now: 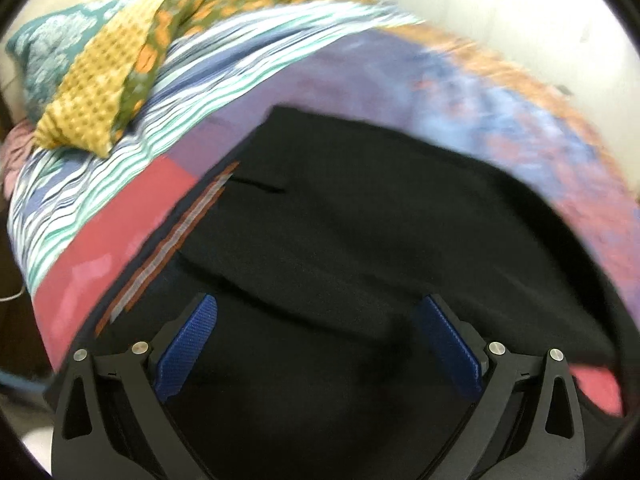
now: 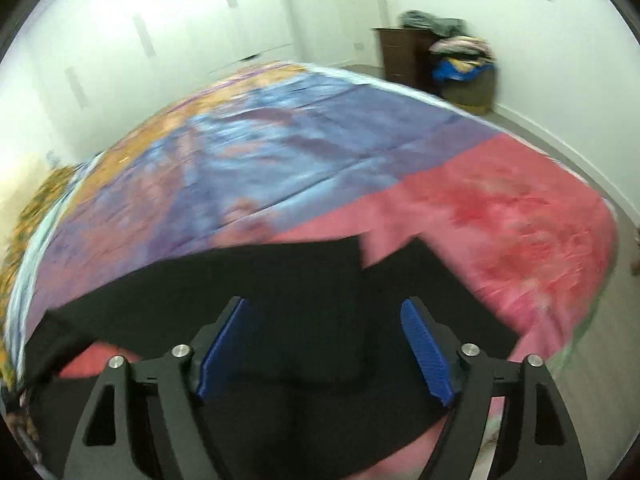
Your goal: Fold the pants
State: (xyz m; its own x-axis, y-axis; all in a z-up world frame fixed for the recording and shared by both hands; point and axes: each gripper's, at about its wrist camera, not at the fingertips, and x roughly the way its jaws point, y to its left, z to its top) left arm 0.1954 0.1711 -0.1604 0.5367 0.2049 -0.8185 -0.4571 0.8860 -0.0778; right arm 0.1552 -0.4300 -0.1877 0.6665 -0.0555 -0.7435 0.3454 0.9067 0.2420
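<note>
Black pants (image 1: 360, 220) lie spread on a bed with a pink, purple and blue cover (image 1: 120, 232). A striped waistband (image 1: 176, 236) shows at their left edge in the left wrist view. My left gripper (image 1: 316, 312) is open just above the waist end of the pants and holds nothing. In the right wrist view the two leg ends of the pants (image 2: 300, 280) lie on the pink part of the cover (image 2: 500, 220). My right gripper (image 2: 324, 312) is open above them and empty. Both views are blurred.
Pillows (image 1: 92, 92) and a striped blanket (image 1: 200, 72) lie at the head of the bed. A dark wooden cabinet (image 2: 400, 54) and a basket piled with clothes (image 2: 464, 68) stand by the far wall. White wardrobe doors (image 2: 160, 32) line the left wall.
</note>
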